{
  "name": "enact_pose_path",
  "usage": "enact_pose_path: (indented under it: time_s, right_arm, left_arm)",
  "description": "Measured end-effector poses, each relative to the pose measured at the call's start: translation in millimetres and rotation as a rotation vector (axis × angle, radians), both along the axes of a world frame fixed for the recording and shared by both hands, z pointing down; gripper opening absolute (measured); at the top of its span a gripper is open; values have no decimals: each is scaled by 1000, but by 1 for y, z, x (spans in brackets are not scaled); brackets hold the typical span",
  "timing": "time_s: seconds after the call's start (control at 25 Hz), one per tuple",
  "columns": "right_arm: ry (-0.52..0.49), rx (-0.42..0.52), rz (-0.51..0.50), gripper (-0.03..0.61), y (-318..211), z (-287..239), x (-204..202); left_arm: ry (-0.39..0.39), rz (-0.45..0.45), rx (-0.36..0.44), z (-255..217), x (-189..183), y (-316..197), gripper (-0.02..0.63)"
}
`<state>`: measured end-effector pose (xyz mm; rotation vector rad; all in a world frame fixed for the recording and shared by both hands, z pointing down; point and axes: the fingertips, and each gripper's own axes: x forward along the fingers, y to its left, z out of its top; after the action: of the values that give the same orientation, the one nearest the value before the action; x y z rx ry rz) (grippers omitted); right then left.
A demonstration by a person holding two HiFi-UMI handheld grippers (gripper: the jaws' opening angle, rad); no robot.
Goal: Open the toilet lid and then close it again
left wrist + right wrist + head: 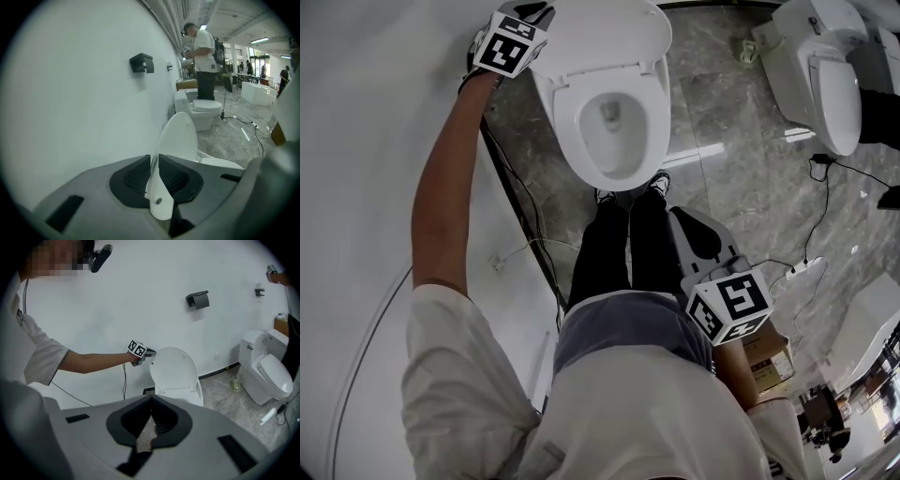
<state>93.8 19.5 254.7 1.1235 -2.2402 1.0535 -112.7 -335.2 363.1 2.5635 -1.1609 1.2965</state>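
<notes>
Head view: white wall (375, 94) fills the left side and meets the grey marble floor (741, 141) along a dark skirting line. The toilet (581, 141) stands at that edge of the floor, its bowl exposed. The toilet lid (609, 33) is raised upright, its back close to the wall. A second toilet (825, 75) stands further along the same wall, well apart, with bare floor between the two. The person's legs (623, 244) stand just before the bowl's front rim. Left tool (539, 11), at the end of an outstretched arm, occupies the narrow room between wall and lid. Its jaws are clamped on the lid's thin side rim, which the left gripper view shows running between the pads. Right tool (689, 225) hangs by the person's hip, clear of the toilet. In the right gripper view its jaw tips meet and nothing lies between them. A black cable (525, 216) follows the wall's foot. A dark holder (142, 63) is fixed on the wall.
</notes>
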Motion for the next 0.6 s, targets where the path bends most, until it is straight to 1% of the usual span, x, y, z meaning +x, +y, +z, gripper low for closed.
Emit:
enact_pose_path:
  time_s: [0.16, 0.32, 0.6]
  right_arm:
    - [-3, 1, -4, 9, 1, 1, -2]
    - [0, 0, -8, 11, 3, 1, -4]
    - [-3, 1, -13, 11, 10, 1, -5]
  left_arm:
    - [15, -17, -7, 1, -2, 2, 48]
    - [26, -10, -7, -1, -1, 7, 48]
    - [18, -1, -8, -4, 0, 16, 46]
